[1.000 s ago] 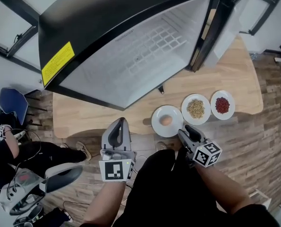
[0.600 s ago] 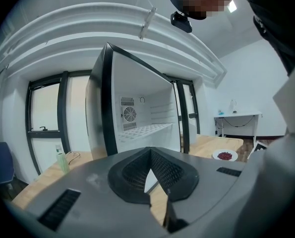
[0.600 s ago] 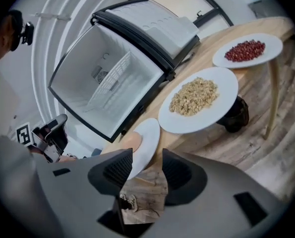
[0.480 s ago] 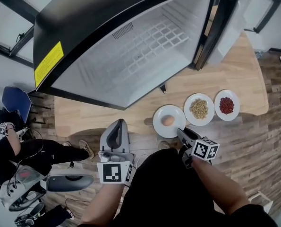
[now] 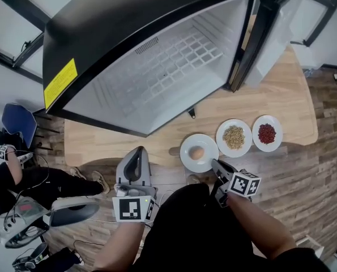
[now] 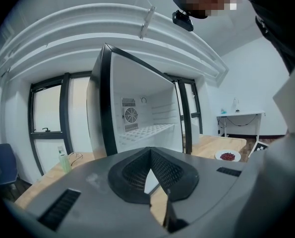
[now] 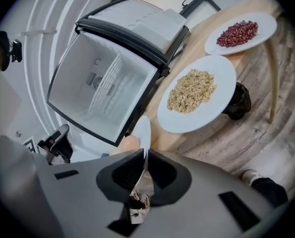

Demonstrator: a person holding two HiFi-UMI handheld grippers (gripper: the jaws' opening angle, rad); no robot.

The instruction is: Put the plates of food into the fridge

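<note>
Three white plates stand in a row on the wooden table (image 5: 281,95) before the open fridge (image 5: 157,67). The left plate (image 5: 199,152) carries a pale round bun. The middle plate (image 5: 234,137) holds tan grains and the right plate (image 5: 267,134) red beans. My right gripper (image 5: 215,164) has just been closing and is now shut on the near rim of the bun plate (image 7: 143,130). The grain plate (image 7: 197,95) and the bean plate (image 7: 239,32) lie beyond it. My left gripper (image 5: 135,164) hangs below the table's near edge, shut on nothing, and faces the fridge (image 6: 137,118).
The fridge door (image 5: 270,27) stands swung out to the right behind the plates. A wire shelf (image 5: 174,55) runs across the white interior. A person (image 5: 21,180) sits on the floor at the left beside a blue chair (image 5: 15,123).
My right gripper rolled and sank to the bun plate's near rim, and its jaws went from open to shut on that rim. The left gripper kept still.
</note>
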